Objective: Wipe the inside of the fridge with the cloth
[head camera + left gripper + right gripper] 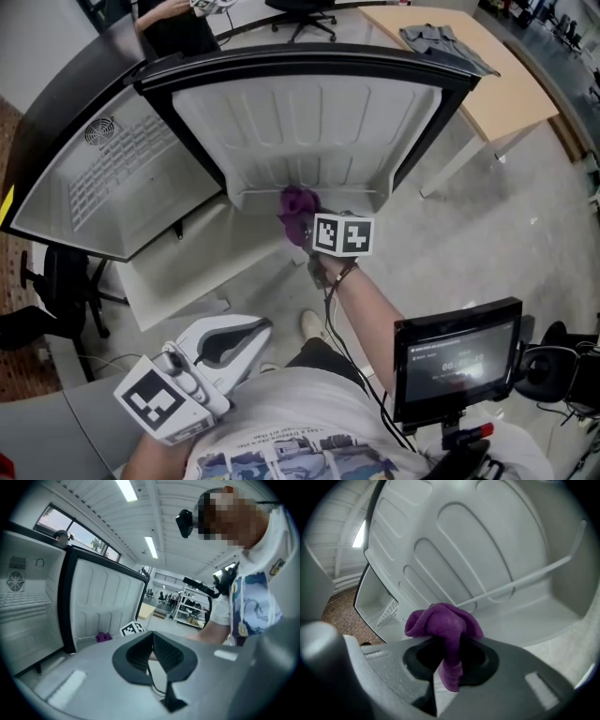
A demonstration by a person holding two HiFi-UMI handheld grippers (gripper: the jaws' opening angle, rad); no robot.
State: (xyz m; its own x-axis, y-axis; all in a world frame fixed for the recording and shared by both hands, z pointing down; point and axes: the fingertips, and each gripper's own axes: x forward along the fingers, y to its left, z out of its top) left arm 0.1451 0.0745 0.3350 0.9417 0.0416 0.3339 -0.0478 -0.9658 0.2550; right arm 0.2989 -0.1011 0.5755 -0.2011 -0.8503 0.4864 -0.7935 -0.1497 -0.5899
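The purple cloth [443, 620] is pinched at a bunched fold between the closed fingers of the right gripper [450, 645] and is held close before the lower shelf rail [520, 581] of the open fridge door [309, 122]. It is judged light, soft and limp, so a firm hold near its middle is favoured, with a loose pad left free for wiping. The left gripper [152, 639] is held well apart from the fridge door, its fingers together on nothing.

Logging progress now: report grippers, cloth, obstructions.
Right gripper shut on purple cloth, up at the fridge door liner; contact unclear. Left gripper shut, empty, held back. Nothing blocking the liner.
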